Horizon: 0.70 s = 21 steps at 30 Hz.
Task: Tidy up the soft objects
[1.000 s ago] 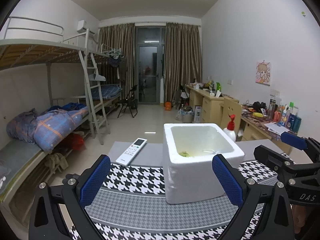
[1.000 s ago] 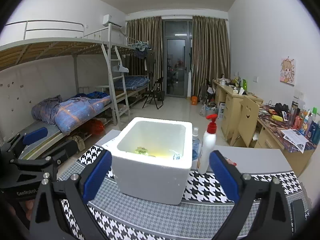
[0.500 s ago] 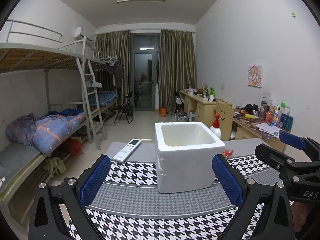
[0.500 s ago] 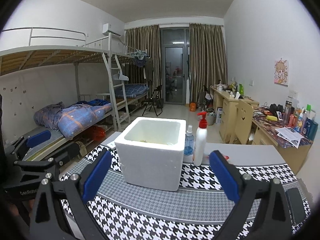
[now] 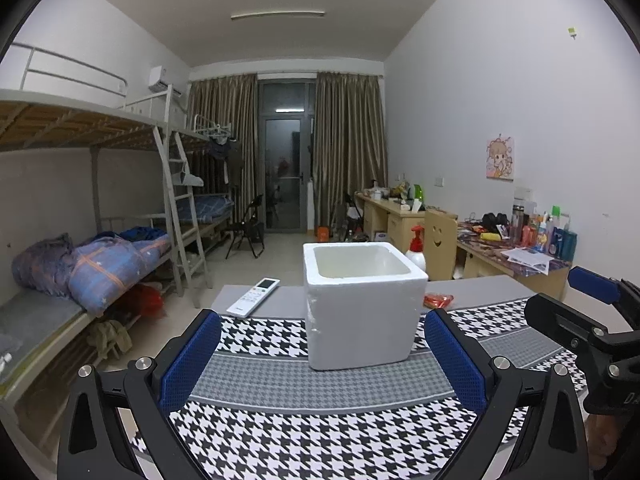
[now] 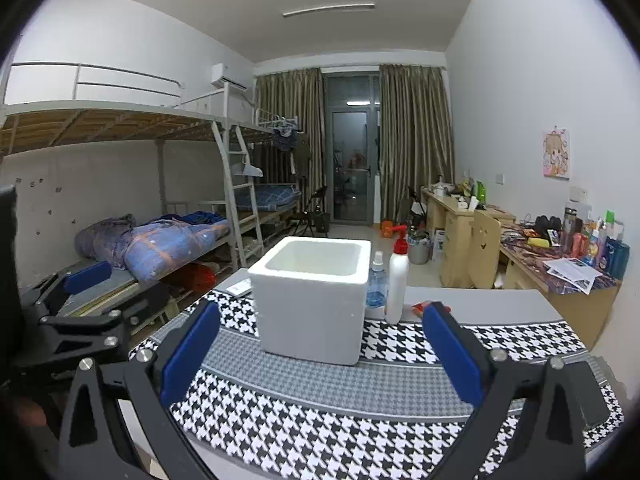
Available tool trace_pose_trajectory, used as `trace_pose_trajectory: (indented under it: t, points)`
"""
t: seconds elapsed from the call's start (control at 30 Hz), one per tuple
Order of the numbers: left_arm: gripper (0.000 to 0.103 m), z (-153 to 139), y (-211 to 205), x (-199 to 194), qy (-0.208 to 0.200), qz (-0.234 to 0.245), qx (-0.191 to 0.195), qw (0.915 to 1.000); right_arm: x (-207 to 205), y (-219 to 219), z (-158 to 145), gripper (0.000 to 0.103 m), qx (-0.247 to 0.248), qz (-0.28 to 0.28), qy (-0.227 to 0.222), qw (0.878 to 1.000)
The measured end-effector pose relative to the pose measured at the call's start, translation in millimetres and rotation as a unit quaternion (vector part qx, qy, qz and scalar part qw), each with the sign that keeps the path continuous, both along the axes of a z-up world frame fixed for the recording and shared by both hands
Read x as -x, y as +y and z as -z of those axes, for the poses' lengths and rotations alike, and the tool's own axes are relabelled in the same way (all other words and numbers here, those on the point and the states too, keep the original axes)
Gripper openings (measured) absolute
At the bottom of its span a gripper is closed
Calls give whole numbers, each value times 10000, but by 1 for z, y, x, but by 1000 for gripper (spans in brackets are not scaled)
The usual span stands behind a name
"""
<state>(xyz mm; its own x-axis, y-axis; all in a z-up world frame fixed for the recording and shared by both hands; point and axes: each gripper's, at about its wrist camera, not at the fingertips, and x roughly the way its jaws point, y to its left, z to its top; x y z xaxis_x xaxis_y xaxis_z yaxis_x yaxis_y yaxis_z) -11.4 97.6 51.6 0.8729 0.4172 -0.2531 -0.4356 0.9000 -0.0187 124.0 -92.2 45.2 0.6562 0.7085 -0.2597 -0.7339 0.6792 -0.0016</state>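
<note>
My left gripper (image 5: pixel 322 354) stood with jaws spread wide, holding nothing, above the houndstooth cloth (image 5: pixel 304 436). My right gripper (image 6: pixel 320 350) was likewise wide and empty. The white foam box (image 5: pixel 360 304) sat upright on the cloth ahead of both. Its contents were not visible. A remote (image 5: pixel 253 296) lay beside it.

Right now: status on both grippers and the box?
Left gripper open, empty. Right gripper open, empty. Foam box upright on houndstooth mat, untouched. Nothing between.
</note>
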Motion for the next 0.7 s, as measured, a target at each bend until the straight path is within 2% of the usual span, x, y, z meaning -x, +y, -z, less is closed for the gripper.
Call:
trace_pose_trajectory:
  t: [0.27,0.7]
  points:
    - [102,9,-14,18,-180,176,76,9997,18,-21,9,102,-94,128,-260,9995]
    - [102,21,-34,42,-363,209,-70,9991,36,-39,25,102,-169,338,-418,9984]
